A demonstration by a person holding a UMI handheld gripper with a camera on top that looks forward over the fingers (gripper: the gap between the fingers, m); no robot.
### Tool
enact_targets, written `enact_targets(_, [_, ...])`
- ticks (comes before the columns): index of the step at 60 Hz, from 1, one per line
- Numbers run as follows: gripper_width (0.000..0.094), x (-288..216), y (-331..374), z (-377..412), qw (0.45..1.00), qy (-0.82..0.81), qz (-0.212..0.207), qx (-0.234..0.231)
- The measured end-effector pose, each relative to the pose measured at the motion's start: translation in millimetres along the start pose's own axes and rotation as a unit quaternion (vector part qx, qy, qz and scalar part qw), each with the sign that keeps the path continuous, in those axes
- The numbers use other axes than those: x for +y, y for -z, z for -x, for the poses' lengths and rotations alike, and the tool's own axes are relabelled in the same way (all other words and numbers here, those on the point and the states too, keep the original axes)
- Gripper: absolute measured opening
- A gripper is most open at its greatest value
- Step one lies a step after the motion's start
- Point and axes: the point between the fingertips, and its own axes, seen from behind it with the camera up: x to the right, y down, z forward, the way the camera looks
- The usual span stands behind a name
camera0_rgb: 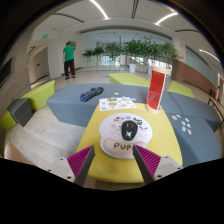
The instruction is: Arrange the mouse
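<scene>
Gripper: fingers spread wide, empty.
Mouse: ahead, on round pad.
Advice: centre the mouse between the fingers, then close evenly.

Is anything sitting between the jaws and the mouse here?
Nothing visible does. The mouse lies on a round white pad on the yellow table, just ahead of the open gripper, with only bare pad between. The red-and-white sign stands well beyond it.

The print on the round mat under the mouse is partly covered, the papers beyond are too small to read, and the far person is tiny.
</scene>
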Motion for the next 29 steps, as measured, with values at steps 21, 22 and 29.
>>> enact_targets(21, [0.0832,40.6,61.1,-12.4,0.998,0.056,-0.021,0.014])
enact_targets(22, [0.0835,39.4,60.7,-14.4,0.998,0.052,-0.025,0.015])
enact_targets(29, [0.0838,33.6,61.1,3.5,0.999,-0.003,-0.045,-0.028])
